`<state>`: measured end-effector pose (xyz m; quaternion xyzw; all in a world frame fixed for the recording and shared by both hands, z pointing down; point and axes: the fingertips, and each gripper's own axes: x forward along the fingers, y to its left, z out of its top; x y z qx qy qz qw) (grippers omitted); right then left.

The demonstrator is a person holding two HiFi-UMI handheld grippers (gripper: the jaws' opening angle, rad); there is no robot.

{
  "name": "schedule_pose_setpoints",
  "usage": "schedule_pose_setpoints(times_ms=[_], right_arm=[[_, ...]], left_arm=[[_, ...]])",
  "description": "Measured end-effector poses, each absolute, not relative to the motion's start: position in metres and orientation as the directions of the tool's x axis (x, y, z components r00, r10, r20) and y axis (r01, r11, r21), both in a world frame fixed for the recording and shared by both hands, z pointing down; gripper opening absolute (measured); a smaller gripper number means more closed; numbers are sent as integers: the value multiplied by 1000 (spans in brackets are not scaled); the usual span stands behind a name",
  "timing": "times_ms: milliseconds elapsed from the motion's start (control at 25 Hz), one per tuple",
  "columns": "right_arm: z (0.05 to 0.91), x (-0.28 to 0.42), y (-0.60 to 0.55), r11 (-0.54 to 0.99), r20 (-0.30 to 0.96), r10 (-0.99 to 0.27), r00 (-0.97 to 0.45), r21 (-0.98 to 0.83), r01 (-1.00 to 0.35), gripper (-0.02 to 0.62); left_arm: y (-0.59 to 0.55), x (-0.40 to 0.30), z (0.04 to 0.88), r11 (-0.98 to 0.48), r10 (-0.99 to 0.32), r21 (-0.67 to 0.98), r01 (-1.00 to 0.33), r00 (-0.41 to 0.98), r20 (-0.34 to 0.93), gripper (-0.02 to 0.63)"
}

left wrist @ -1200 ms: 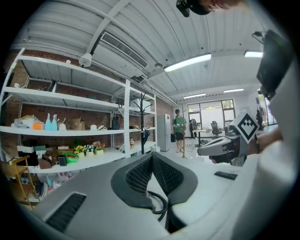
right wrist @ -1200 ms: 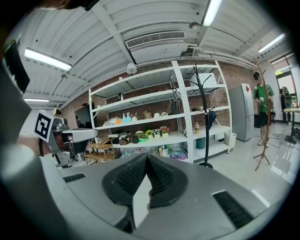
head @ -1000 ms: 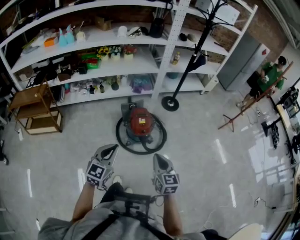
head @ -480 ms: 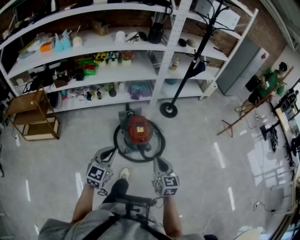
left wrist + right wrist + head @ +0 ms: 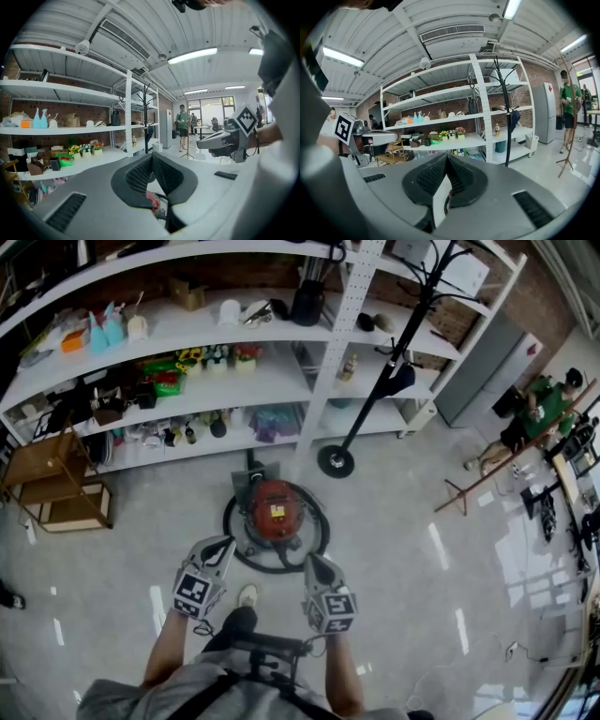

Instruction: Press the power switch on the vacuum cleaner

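**Vacuum cleaner on the floor ahead of and below both grippers**

I held both grippers in front of me, pointing forward and down. My left gripper [image 5: 224,543] had its jaw tips pressed together with nothing between them, and my right gripper [image 5: 312,562] was the same. The red vacuum cleaner [image 5: 275,510] sat on the floor ahead of the tips and well below them. It lay to the right of the left tip and to the left of the right one. Its body looked round from above, ringed by its dark hose [image 5: 272,569], and the near arc of that hose lay just ahead of both tips. Neither gripper was clearly nearer, though the left tip seemed slightly further forward. I could not make out the power switch. Reaching it would likely mean lowering one closed tip forward, over the hose and onto the top of the body.
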<state>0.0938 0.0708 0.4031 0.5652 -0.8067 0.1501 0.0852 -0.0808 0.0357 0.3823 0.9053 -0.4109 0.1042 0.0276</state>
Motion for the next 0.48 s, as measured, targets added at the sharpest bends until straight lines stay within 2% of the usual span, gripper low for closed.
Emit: schedule_pose_setpoints(times_ms=[160, 480], right_arm=[[406, 94, 41, 313, 304, -886, -350, -163, -936, 12], [415, 108, -6, 293, 326, -885, -331, -160, -943, 12]], left_arm=[[5, -83, 393, -673, -728, -63, -737, 645, 231, 8], [-44, -73, 399, -666, -724, 6, -746, 647, 241, 8]])
